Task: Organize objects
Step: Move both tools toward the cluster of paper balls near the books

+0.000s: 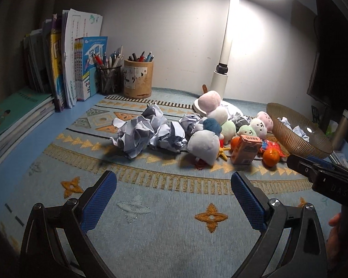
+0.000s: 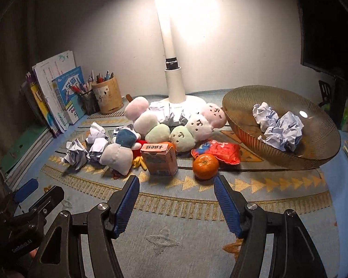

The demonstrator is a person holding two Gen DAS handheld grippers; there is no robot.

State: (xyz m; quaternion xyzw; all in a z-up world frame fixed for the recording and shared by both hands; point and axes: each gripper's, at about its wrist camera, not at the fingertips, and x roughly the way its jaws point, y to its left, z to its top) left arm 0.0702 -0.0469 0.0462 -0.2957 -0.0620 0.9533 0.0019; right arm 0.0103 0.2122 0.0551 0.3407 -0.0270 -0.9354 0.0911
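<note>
A heap of crumpled paper balls (image 1: 150,132) (image 2: 85,148), plush toys (image 1: 204,147) (image 2: 181,125), an orange carton (image 1: 246,149) (image 2: 160,158), a mandarin (image 1: 271,157) (image 2: 205,166) and a red snack packet (image 2: 222,151) lies mid-mat. A ribbed amber bowl (image 1: 290,139) (image 2: 243,125) at the right holds crumpled paper (image 2: 278,127). My left gripper (image 1: 174,199) is open and empty, short of the paper. My right gripper (image 2: 176,208) is open and empty, just short of the carton and mandarin.
Books (image 1: 65,64) and two pen holders (image 1: 138,78) stand at the back left. A white desk lamp (image 1: 220,78) (image 2: 174,85) stands behind the heap. A dark monitor (image 1: 331,46) and a metal bottle (image 1: 342,129) are at the right. A patterned mat (image 1: 162,220) covers the desk.
</note>
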